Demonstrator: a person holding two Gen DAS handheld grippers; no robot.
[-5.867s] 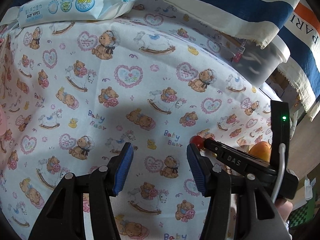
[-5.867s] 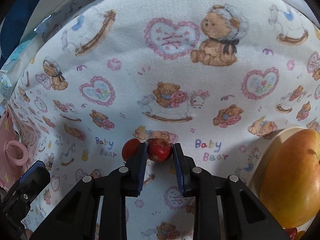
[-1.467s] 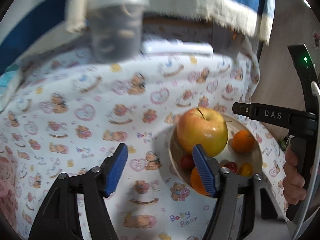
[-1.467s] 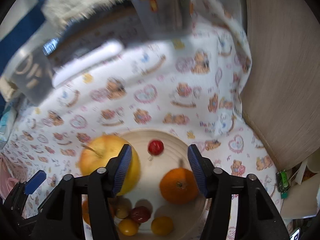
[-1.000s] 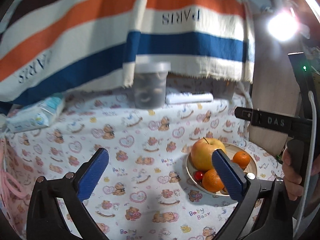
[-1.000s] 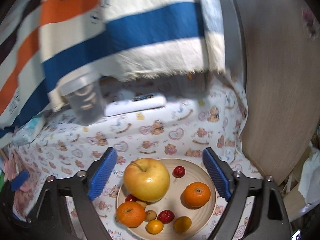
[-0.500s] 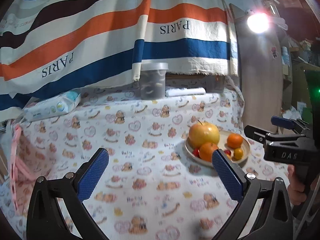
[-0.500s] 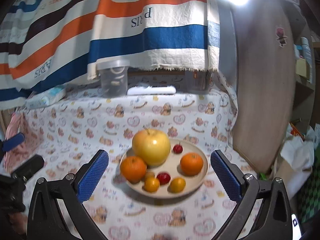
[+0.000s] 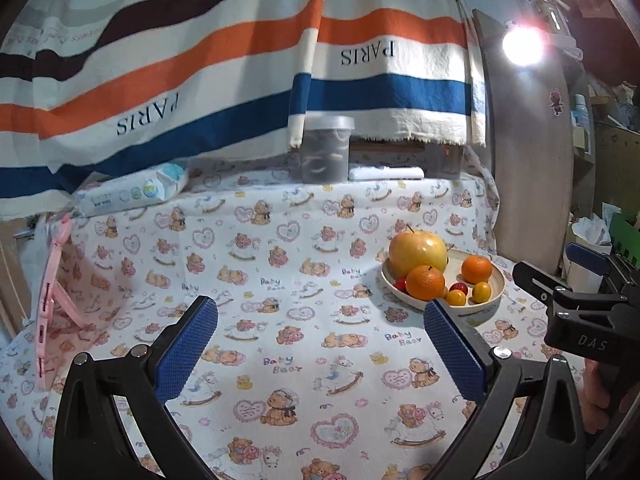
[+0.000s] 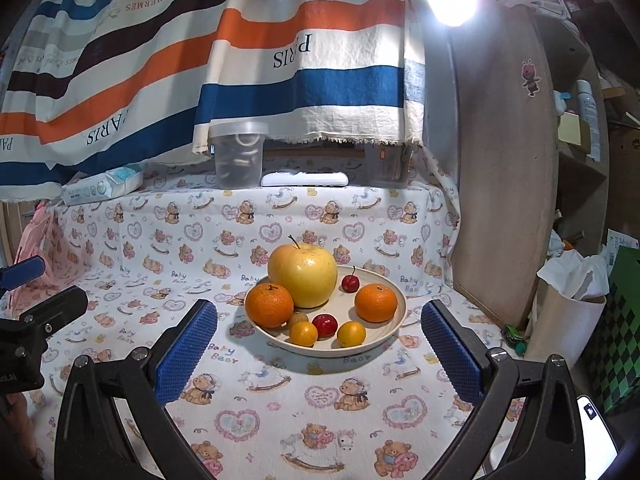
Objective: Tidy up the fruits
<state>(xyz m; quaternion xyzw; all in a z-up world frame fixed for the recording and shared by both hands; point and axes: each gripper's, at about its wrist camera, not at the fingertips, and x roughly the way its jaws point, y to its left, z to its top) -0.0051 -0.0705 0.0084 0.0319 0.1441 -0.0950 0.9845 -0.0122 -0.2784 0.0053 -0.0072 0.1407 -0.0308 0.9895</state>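
Both the right gripper (image 10: 319,346) and left gripper (image 9: 322,344) are held wide apart, empty. An apple (image 10: 302,277), oranges (image 10: 269,305) and small fruits are contained in the plate (image 10: 394,330).

Left gripper (image 9: 320,344): jaws spread wide, nothing between 2 blue pads, raised above cloth, left of fruit plate (image 9: 496,280). Right gripper (image 10: 318,344): jaws equally wide, empty, raised, facing plate head-on. Fingers (image 9: 600,392) of right hand wrap its handle.

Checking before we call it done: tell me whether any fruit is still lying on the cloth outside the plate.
No. In the right wrist view every fruit, including the apple, sits inside the plate; the bear-print cloth holds none.
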